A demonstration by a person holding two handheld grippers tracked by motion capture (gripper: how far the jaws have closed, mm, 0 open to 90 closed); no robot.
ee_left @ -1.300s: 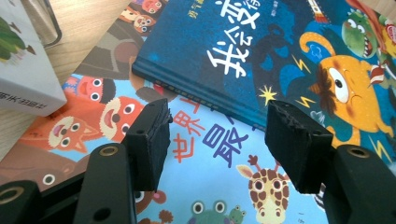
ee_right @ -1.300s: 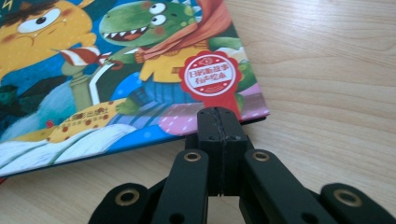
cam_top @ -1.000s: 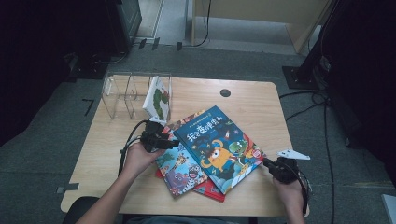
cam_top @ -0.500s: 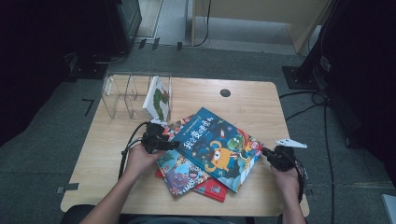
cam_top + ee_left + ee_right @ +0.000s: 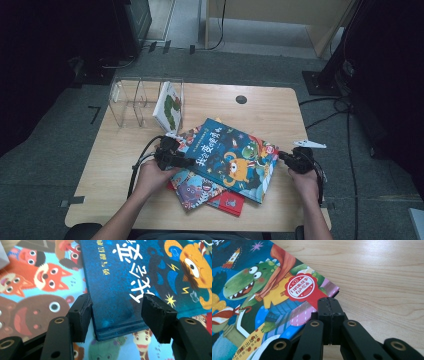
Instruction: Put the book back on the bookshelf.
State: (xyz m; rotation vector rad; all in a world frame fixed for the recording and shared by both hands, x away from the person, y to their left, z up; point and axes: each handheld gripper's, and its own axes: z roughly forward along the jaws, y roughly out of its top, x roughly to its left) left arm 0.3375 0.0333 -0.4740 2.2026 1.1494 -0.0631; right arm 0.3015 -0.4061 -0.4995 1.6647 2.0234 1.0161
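Left gripper [image 5: 116, 315]: jaws spread, straddling the blue book's [image 5: 234, 157] left corner. Right gripper [image 5: 328, 312]: jaws pressed together, empty, at the book's right corner. The book tops a stack mid-table [image 5: 280, 107]; long axis runs far-left to near-right. White Chinese title; red seal [image 5: 301, 287].

The place looked like a lab or recording studio rather than a home. A small wooden surface [image 5: 280, 107] stood alone on grey carpeted floor [image 5: 50, 165], ringed by dark equipment. Black cables [image 5: 350, 150] trailed across the floor, and a black stand base [image 5: 320, 82] sat at the right. A cable port [image 5: 241, 99] was cut into the wood. A clear acrylic rack [image 5: 135, 100] and children's picture books [image 5: 225, 160] served as staged props.
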